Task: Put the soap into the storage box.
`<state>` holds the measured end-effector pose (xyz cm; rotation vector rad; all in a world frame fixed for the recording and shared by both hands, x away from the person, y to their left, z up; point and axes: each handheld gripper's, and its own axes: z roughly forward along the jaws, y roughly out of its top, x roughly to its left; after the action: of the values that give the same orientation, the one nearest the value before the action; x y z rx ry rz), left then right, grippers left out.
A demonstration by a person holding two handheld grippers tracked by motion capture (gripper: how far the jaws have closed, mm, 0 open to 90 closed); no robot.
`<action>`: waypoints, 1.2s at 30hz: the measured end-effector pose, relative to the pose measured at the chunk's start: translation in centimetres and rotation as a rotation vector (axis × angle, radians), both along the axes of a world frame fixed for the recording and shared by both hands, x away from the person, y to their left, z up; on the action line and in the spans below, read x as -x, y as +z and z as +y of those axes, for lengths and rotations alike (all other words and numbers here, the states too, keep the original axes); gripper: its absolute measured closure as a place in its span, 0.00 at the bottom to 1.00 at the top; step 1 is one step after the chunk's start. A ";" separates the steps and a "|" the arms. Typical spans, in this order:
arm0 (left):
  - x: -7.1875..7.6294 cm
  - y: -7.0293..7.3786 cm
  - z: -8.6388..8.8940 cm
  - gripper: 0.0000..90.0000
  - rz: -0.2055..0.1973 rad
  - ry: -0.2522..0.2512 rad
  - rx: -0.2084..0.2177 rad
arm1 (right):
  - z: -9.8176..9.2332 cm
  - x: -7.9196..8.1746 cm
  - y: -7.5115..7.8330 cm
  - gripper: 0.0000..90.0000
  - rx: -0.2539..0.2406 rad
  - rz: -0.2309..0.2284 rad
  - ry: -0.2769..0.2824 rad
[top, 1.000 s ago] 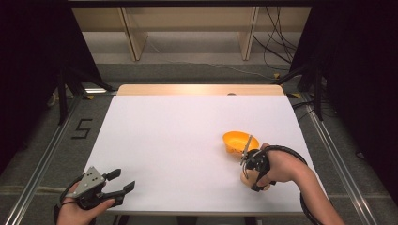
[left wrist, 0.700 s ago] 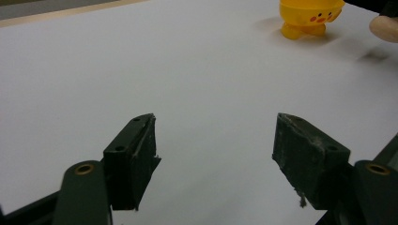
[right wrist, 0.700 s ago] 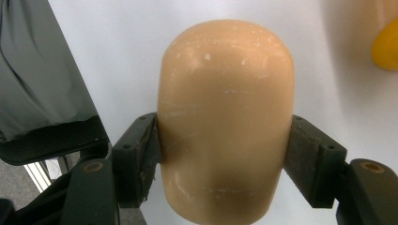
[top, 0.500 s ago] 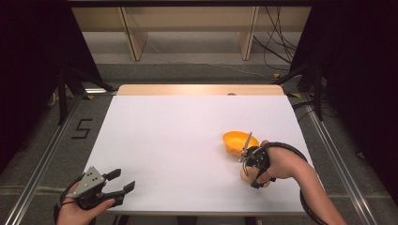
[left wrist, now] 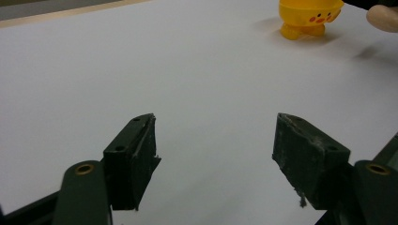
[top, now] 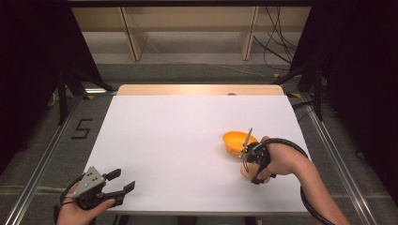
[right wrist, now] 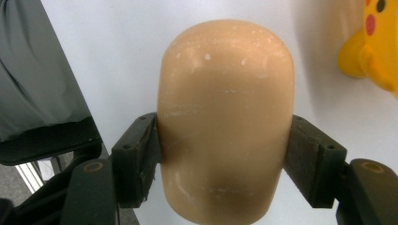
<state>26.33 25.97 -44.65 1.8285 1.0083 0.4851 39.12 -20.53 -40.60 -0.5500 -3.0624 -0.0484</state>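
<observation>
With the right tool (right wrist: 224, 154) pinching the tan rounded block (right wrist: 224, 122) squarely at its sides, lift it straight, clear of the yellow toy (right wrist: 375, 47) just beyond its tips; left tool (left wrist: 213, 154) rests spread.

Lab rig: white table (top: 187, 140), black curtains (top: 28, 70), floor cables (top: 277, 51).
</observation>
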 end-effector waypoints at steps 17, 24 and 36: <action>0.0 0.0 0.0 0.34 0.003 0.003 -0.003 | 0.1 -0.8 1.0 0.38 -0.005 -0.015 0.008; 0.0 0.0 0.0 0.34 0.003 0.003 -0.003 | 0.2 -1.0 1.4 0.38 0.000 -0.013 -0.002; 0.0 0.0 0.1 0.34 0.001 -0.002 0.001 | 0.3 -1.7 1.8 0.38 -0.003 -0.024 0.009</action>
<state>26.37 26.02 -44.65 1.8293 1.0074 0.4822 40.81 -20.23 -38.83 -0.5390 -3.0878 -0.0596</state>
